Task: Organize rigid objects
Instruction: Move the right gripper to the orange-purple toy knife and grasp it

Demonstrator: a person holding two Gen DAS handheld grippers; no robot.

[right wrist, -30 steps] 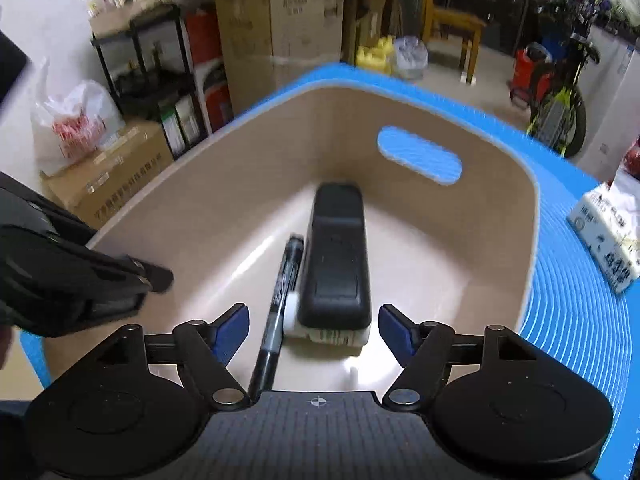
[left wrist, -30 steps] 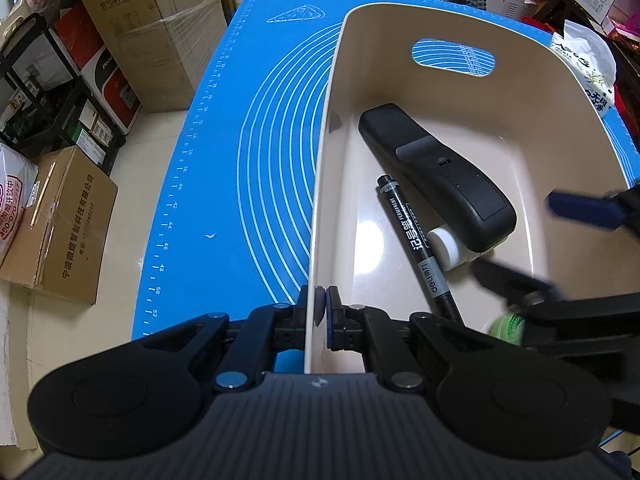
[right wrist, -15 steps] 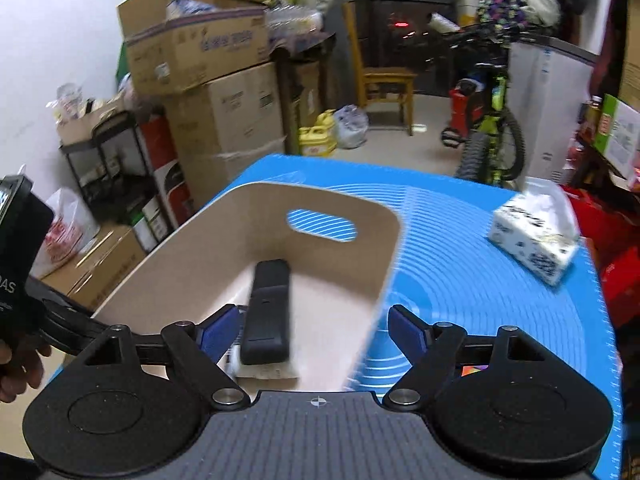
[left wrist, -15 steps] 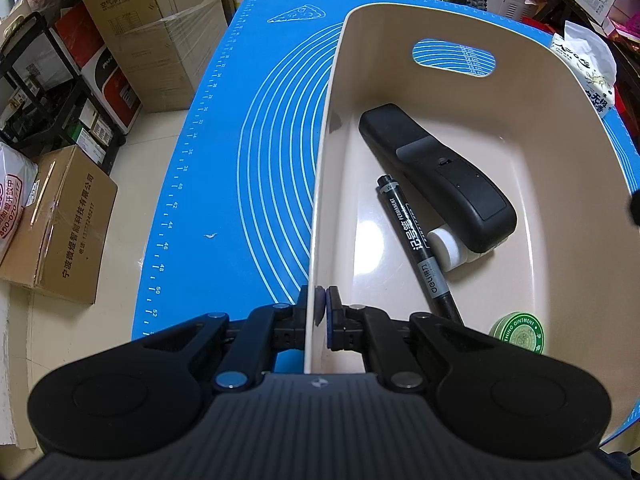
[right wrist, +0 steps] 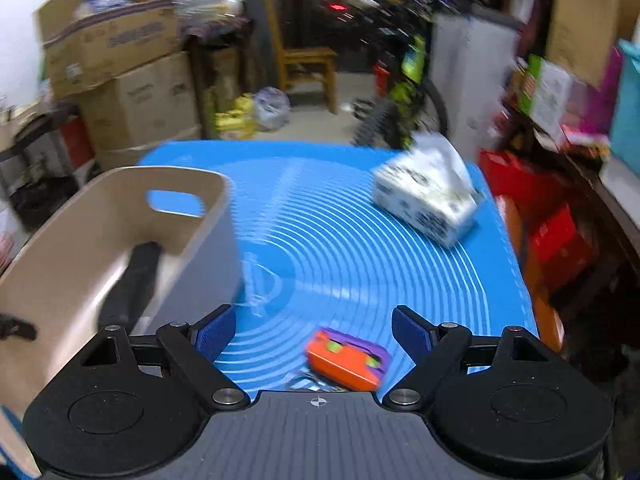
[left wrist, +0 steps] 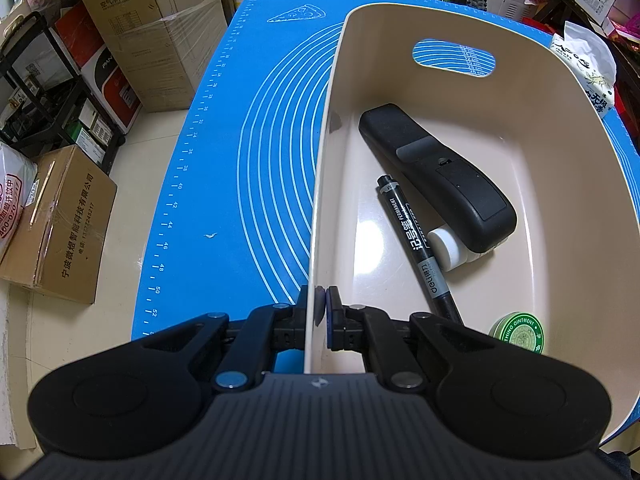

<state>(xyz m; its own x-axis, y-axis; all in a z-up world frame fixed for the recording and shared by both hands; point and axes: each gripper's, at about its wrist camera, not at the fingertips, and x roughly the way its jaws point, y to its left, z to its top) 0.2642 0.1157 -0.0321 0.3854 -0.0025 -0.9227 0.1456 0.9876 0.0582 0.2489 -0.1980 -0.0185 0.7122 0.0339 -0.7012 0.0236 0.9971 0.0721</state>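
My left gripper [left wrist: 321, 312] is shut on the near left wall of the beige bin [left wrist: 320, 184]. Inside the bin lie a black remote [left wrist: 436, 176], a black marker [left wrist: 416, 248], a white cap or small bottle [left wrist: 446, 250] under the remote's end, and a green ointment tin [left wrist: 518, 332]. My right gripper [right wrist: 314, 330] is open and empty, above the blue mat to the right of the bin [right wrist: 100, 216]. An orange and purple toy [right wrist: 346, 358] lies on the mat just below and between its fingers. The right wrist view is motion-blurred.
A blue silicone mat [right wrist: 360, 248] covers the table. A tissue pack [right wrist: 430, 196] sits at the mat's far right; it also shows in the left wrist view [left wrist: 588, 68]. Something shiny [right wrist: 304, 382] lies beside the toy. Cardboard boxes [left wrist: 56, 224], shelves and a bicycle surround the table.
My right gripper has pulled out of the bin and swung right over the mat, bringing the orange and purple toy into view. The green tin now lies uncovered in the bin. My left gripper has not moved.
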